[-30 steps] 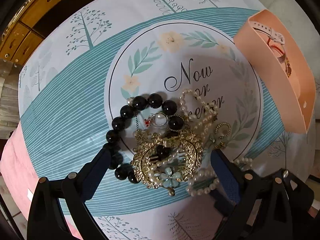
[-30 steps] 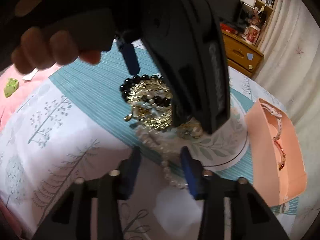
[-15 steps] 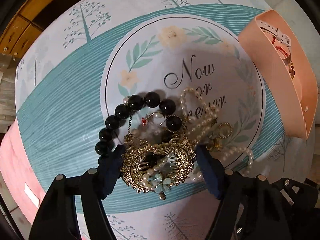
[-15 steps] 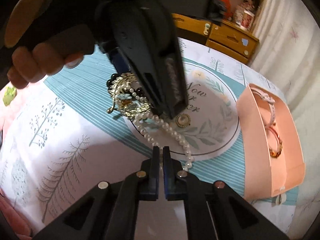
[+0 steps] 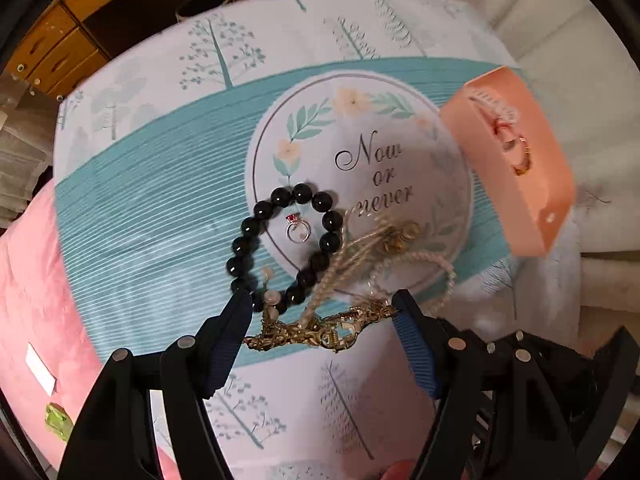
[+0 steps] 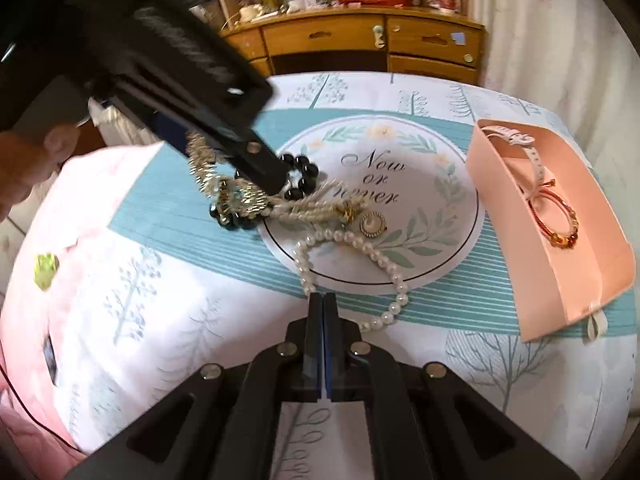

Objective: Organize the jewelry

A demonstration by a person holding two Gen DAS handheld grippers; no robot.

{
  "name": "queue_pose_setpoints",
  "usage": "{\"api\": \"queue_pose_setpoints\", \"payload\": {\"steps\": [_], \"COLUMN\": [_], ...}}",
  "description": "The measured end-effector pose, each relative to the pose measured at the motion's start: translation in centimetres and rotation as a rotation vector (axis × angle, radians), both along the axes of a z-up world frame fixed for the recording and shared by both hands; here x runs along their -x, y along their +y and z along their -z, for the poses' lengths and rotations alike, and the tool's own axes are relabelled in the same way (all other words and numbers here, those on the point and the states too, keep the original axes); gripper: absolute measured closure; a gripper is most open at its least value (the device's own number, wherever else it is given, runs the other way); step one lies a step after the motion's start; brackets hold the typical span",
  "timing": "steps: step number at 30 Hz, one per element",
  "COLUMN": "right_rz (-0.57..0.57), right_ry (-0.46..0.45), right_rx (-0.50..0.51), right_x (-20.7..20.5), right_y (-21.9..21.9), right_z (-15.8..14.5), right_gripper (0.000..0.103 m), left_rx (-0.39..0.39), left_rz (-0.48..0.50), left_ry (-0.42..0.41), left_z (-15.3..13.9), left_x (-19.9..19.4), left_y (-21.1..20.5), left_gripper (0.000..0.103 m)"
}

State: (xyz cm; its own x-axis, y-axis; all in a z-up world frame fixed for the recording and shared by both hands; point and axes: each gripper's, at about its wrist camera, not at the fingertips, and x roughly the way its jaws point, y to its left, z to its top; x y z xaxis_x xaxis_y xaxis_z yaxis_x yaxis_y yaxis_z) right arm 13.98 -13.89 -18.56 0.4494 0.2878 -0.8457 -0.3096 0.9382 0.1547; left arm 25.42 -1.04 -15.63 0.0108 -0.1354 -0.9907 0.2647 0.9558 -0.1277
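My left gripper (image 5: 320,312) is shut on a gold filigree brooch (image 5: 320,330) and holds it above the cloth, with pearl strands (image 5: 352,256) trailing from it. Below lie a black bead bracelet (image 5: 276,240) and a silver ring with a red stone (image 5: 298,230). In the right wrist view the left gripper (image 6: 224,148) holds the brooch (image 6: 236,192) up. My right gripper (image 6: 323,300) is shut at one end of a pearl necklace (image 6: 360,248); whether it holds the strand is unclear. A pink box (image 6: 560,232) at the right holds a white watch and a red bracelet.
A gold-rimmed pearl earring (image 6: 373,224) lies on the round "Now or never" print. A wooden dresser (image 6: 360,44) stands behind the table. A pink cloth (image 5: 36,300) with a green scrap (image 5: 58,420) lies at the left. The box also shows in the left wrist view (image 5: 516,160).
The left gripper closed on the gold brooch and lifted it, dragging pearl strands and uncovering the ring. The right gripper shut and drew back toward the pearl necklace's near end.
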Motion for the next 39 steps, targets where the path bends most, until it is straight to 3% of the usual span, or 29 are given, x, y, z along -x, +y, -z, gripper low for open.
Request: {"api": "queue_pose_setpoints", "payload": {"steps": [6,12,17,20,21,23,24,25,31,38,39], "right_rz": [0.009,0.003,-0.038,-0.045,-0.047,-0.056,-0.058,-0.057,-0.108,-0.198,-0.203], "right_ry": [-0.076,-0.083,-0.03,0.008,-0.001,-0.03,-0.049,-0.07,-0.136,-0.188,-0.197], "right_rx": [0.039,0.043,0.137,0.091,0.056,-0.008,-0.038,-0.063,-0.15,-0.095,-0.078], "right_x": [0.7,0.7,0.5,0.5,0.8,1.3,1.6,1.9,2.4,2.5,2.6], "right_y": [0.8,1.5,3.2,3.7,3.8,4.2,4.4,4.6,7.0,10.3,10.6], "right_z": [-1.1,-1.0,1.5,1.6,1.1,0.2,-0.2,-0.6,-2.2,-2.1,-2.0], "right_gripper": [0.103,0.103,0.096,0.094,0.089,0.069,0.054,0.048,0.048,0.048,0.055], "left_rx": [0.05,0.125,0.21,0.244,0.254,0.273,0.286,0.304,0.393,0.448,0.452], "left_rz": [-0.021,-0.035,-0.065,-0.087,-0.09,-0.097,-0.104,-0.112,-0.146,-0.156,-0.157], "left_ry": [-0.045,-0.092,-0.108,-0.102,-0.1,-0.086,-0.075,-0.061,-0.006,0.014,0.014], "left_z": [-3.6,-7.2,-8.5,-8.5,-8.4,-8.1,-8.0,-7.8,-7.7,-8.9,-9.1], "left_x": [2.3,4.2,4.9,5.2,5.3,5.4,5.5,5.5,5.6,6.0,6.0], "left_y": [2.4,4.9,6.9,7.9,8.3,8.8,9.0,9.3,10.2,10.5,10.6], "left_gripper": [0.033,0.033,0.033,0.033,0.033,0.033,0.033,0.033,0.033,0.033,0.033]}}
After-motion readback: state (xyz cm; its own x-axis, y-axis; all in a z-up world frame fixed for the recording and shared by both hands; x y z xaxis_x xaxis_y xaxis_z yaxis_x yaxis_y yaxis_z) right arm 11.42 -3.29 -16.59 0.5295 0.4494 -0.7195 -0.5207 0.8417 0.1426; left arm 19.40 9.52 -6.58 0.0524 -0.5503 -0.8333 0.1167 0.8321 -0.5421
